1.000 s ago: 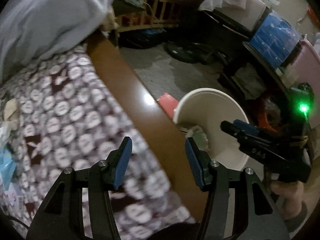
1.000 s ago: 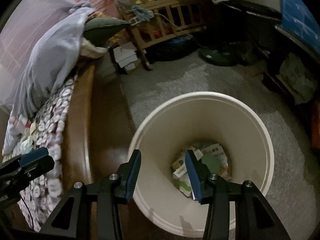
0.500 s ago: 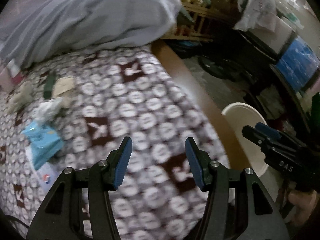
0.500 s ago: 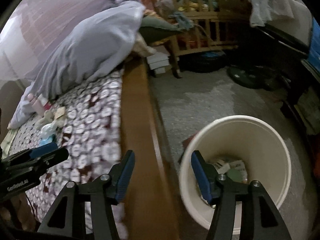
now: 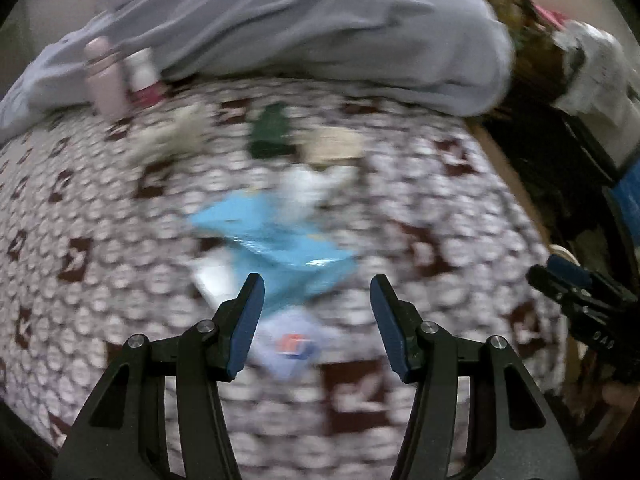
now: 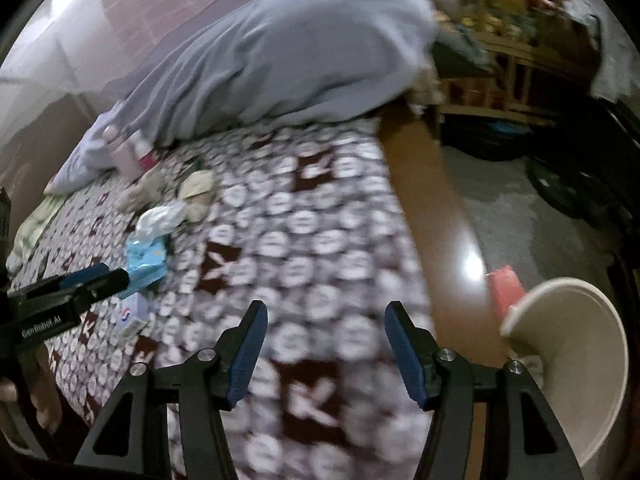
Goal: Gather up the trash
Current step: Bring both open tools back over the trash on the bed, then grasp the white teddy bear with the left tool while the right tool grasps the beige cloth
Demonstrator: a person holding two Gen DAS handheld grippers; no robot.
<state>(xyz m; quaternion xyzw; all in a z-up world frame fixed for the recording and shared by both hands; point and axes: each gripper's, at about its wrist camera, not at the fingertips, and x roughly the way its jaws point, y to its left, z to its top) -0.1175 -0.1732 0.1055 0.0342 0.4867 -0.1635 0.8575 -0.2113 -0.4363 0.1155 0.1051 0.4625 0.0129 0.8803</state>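
Left gripper: jaws stood wide apart, nothing between them, held above a bed cover patterned in brown and white. Just beyond its fingertips lay a blue wrapper, with a small white packet bearing a red-and-blue mark nearer the fingers and crumpled white paper past the wrapper. Farther out, blurred: a dark green scrap, a beige scrap, a pink bottle, and a grey blanket heaped across the far side. Right gripper: jaws likewise wide apart and empty, over bare cover. To the left of its fingers the same blue wrapper and white paper lay well apart from it; the left gripper's tip showed beside the wrapper. To the right of its fingers ran the brown bed rail, and beyond that, on the floor, stood a cream bin with a red item beside its rim.
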